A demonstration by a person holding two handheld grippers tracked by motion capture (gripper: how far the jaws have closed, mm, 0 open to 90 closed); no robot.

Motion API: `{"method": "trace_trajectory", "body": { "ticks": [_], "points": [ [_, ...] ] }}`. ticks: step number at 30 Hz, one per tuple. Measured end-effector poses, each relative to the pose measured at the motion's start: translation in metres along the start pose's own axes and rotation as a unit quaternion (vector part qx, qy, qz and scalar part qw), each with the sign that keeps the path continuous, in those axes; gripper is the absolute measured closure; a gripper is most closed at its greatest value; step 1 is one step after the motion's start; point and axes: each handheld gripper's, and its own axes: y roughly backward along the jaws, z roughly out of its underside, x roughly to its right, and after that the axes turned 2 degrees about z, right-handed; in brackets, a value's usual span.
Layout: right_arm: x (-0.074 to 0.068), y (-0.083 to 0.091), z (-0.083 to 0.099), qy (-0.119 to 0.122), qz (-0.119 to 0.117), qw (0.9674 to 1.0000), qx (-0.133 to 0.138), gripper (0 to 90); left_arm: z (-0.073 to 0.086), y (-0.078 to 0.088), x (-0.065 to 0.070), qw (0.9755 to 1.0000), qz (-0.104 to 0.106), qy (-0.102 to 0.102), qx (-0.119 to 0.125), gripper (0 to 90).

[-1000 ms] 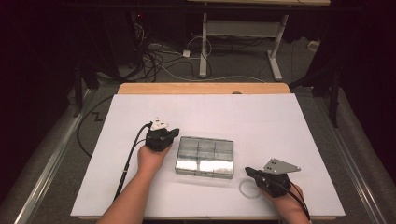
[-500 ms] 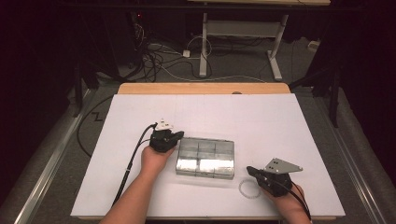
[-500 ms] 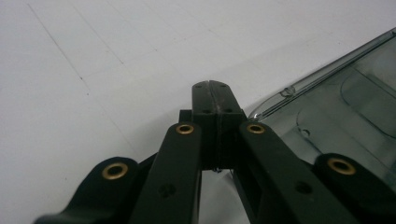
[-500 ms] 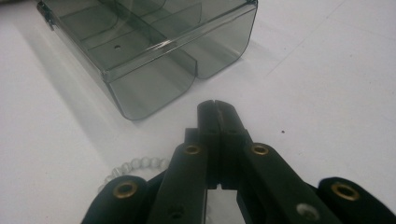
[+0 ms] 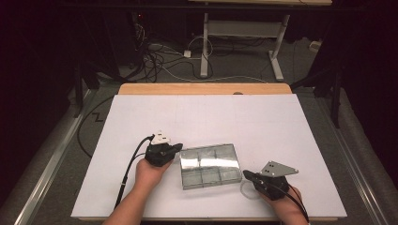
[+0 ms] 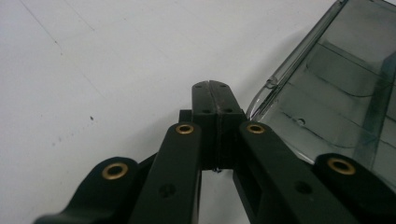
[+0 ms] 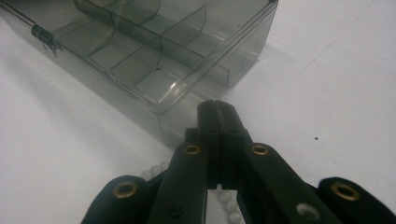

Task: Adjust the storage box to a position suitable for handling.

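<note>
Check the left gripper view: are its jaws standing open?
No, the left gripper has its two black jaws pressed flat together, with nothing between them, beside the clear plastic box.

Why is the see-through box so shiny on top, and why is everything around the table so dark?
In the high view, light glares white off the lid of the clear box, and the white table is bright while the floor behind lies in shadow. In the right gripper view, the box looks smoky grey and casts a soft shadow. In the left gripper view, the closed left claw looks crisp.
</note>
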Motion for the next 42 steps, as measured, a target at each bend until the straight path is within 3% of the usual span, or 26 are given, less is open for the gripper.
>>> {"method": "trace_trajectory", "body": {
  "ticks": [5, 8, 11, 16, 18, 24, 26, 33, 42],
  "points": [
    [-0.003, 0.0, -0.001, 0.005, -0.001, 1.0, 0.001, 90.0, 0.009, 0.013, 0.001, 0.9997, -0.014, 0.013, 0.013, 88.0],
    [-0.004, -0.001, -0.001, 0.006, -0.003, 1.0, -0.001, 90.0, 0.02, 0.029, 0.008, 0.9993, -0.019, 0.028, 0.014, 88.0],
    [-0.006, -0.001, -0.001, 0.01, -0.008, 0.9999, -0.002, 90.0, 0.026, 0.038, 0.017, 0.9993, -0.024, 0.027, 0.011, 87.9],
    [-0.01, 0.0, -0.001, 0.012, -0.014, 0.9998, -0.003, 90.0, 0.045, 0.06, 0.031, 0.9985, -0.014, 0.052, 0.007, 88.0],
    [-0.02, 0.001, -0.002, 0.02, -0.025, 0.9995, -0.005, 90.0, 0.051, 0.064, 0.035, 0.9985, -0.01, 0.053, 0.006, 87.9],
    [-0.034, 0.003, -0.002, 0.022, -0.032, 0.9992, -0.006, 90.0, 0.056, 0.06, 0.04, 0.999, 0.004, 0.044, -0.005, 87.9],
    [-0.033, 0.005, -0.003, 0.019, -0.027, 0.9994, 0.0, 90.0, 0.056, 0.059, 0.041, 0.9991, 0.015, 0.04, -0.007, 87.9],
    [-0.027, 0.011, -0.003, 0.007, -0.021, 0.9996, 0.015, 90.0, 0.056, 0.054, 0.045, 0.999, 0.023, 0.035, -0.016, 87.9],
    [-0.016, 0.014, -0.003, -0.006, -0.015, 0.9995, 0.026, 90.0, 0.056, 0.05, 0.048, 0.999, 0.017, 0.033, -0.022, 87.9]
  ]
}}
